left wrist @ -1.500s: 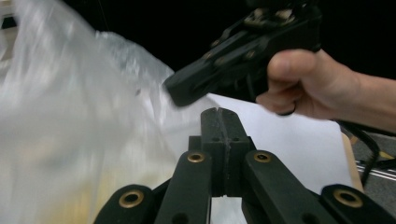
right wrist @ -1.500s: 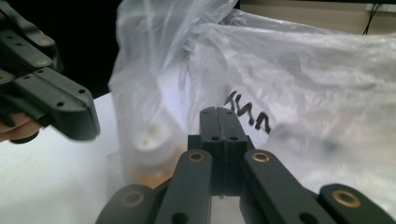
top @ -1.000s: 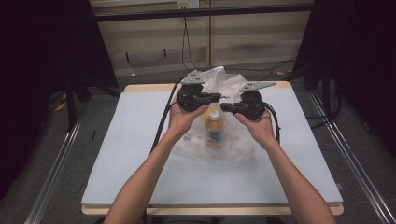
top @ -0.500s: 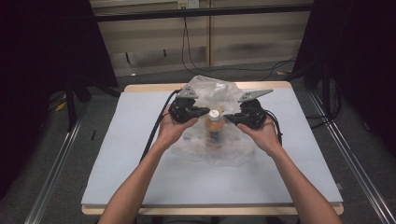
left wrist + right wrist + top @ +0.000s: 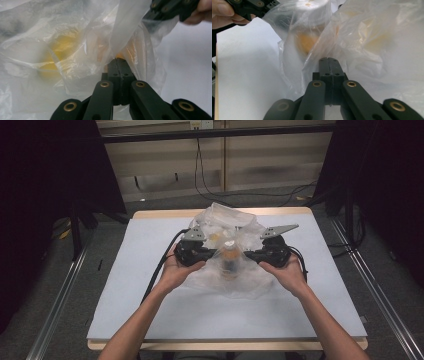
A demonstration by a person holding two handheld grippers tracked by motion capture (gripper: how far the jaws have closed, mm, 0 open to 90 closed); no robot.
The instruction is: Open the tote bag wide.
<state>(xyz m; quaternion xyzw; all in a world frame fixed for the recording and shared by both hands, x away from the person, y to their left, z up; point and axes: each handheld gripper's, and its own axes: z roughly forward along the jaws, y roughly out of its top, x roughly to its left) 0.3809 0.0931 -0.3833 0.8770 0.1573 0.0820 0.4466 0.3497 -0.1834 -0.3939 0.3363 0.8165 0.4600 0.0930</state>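
A clear plastic bag [image 5: 227,240] rests on the white table, and inside it stands a bottle [image 5: 229,257] with a pale cap and orange contents. My left gripper [image 5: 209,254] pinches the bag's film on the bottle's left side; my right gripper [image 5: 248,255] pinches it on the right. In the left gripper view the jaws are closed on a fold of the bag [image 5: 82,50], with the right gripper [image 5: 172,8] at top right. In the right gripper view the jaws are closed on the bag [image 5: 372,42] next to the bottle [image 5: 308,37], and the left gripper [image 5: 252,6] shows at top left.
The white table top [image 5: 150,310] has a wooden edge. Black cables [image 5: 160,270] trail from the grippers toward the front. Metal rails [image 5: 55,310] run along both sides of the table, and dark curtains and a wall with cables stand behind it.
Both grippers have come toward me and a little lower with the bag, which now drapes up over the bottle's top and spreads behind it.
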